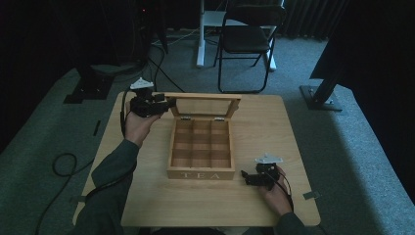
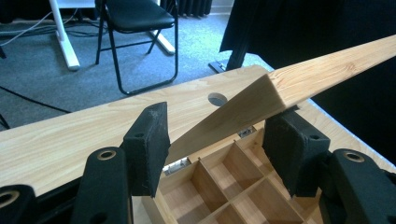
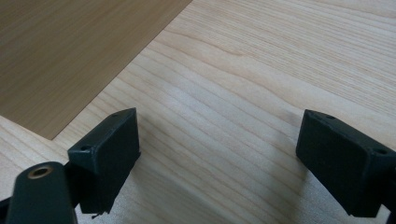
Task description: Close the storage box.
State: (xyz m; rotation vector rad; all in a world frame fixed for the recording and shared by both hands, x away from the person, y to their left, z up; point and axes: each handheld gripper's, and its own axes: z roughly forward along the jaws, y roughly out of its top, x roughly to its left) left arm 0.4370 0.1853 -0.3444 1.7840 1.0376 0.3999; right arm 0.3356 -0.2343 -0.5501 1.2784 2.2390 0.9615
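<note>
Gripping the glass-paned wooden lid (image 2: pixel 289 84) of the light wooden tea box (image 1: pixel 200 172), our left claw (image 2: pixel 219 140) pinches its corner edge; our right claw (image 3: pixel 219 158) rests spread on the tabletop (image 3: pixel 261 65)

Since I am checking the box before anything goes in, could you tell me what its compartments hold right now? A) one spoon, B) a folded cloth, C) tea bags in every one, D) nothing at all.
D: the compartments of the wooden tea box show bare wood in the high view, and the left claw view, looking under the raised lid, shows bare dividers too.
</note>
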